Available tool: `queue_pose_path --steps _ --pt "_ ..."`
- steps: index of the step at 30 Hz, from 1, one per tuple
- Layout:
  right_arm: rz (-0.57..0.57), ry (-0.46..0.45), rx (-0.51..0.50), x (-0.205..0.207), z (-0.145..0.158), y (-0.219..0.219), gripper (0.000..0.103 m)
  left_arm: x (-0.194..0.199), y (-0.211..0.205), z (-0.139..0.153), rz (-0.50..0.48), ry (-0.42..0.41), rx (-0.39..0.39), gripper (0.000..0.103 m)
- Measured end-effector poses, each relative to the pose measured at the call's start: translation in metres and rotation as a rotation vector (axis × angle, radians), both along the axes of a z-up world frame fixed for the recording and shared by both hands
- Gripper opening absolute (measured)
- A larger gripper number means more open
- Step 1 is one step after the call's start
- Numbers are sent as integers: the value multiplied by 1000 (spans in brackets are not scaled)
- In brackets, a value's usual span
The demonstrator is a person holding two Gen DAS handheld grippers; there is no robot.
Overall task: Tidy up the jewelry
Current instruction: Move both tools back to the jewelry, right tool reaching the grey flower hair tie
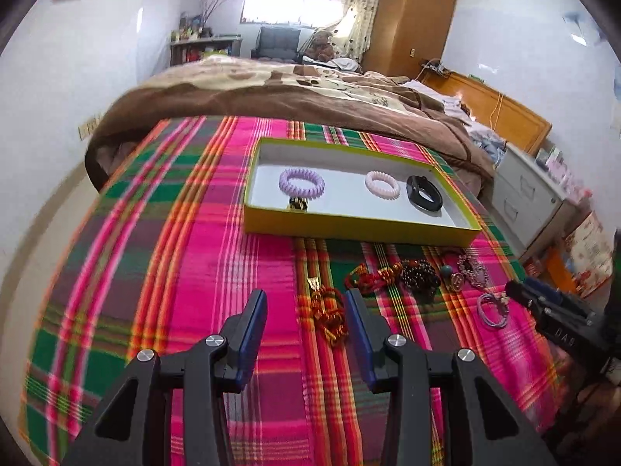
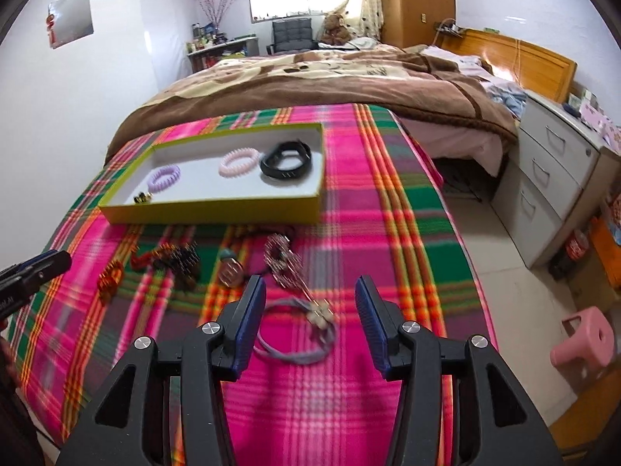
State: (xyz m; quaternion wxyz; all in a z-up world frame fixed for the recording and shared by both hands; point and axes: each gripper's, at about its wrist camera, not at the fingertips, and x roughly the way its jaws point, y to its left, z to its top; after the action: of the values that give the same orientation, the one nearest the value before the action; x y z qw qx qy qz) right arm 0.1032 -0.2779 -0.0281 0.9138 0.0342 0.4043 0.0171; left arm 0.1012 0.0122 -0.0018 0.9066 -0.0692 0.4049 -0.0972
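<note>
Both tools, left (image 1: 306, 299) and right (image 2: 310, 287), gape empty; yellow tray (image 1: 349, 229) lies crosswise

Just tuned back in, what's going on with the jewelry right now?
A person is sorting jewelry on a plaid cloth with two handheld grippers. The yellow tray already holds a purple coil band, a pink coil band, a black wristband and a small dark piece. The left gripper is open over a red and gold bracelet; the right gripper is open around a lilac bracelet. Neither grips anything yet. More pieces wait outside the tray.
</note>
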Motion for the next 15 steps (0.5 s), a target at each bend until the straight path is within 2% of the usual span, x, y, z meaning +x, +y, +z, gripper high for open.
queue_pose_path --steps 2,9,15 --pt "-4 11 -9 -4 -5 -3 49 -1 5 -4 13 11 -22 41" --pt "32 38 -6 -7 -19 -3 49 -7 11 -11 14 44 -25 41" --pt "48 64 1 2 -26 -1 49 -9 4 -15 -1 65 5 41"
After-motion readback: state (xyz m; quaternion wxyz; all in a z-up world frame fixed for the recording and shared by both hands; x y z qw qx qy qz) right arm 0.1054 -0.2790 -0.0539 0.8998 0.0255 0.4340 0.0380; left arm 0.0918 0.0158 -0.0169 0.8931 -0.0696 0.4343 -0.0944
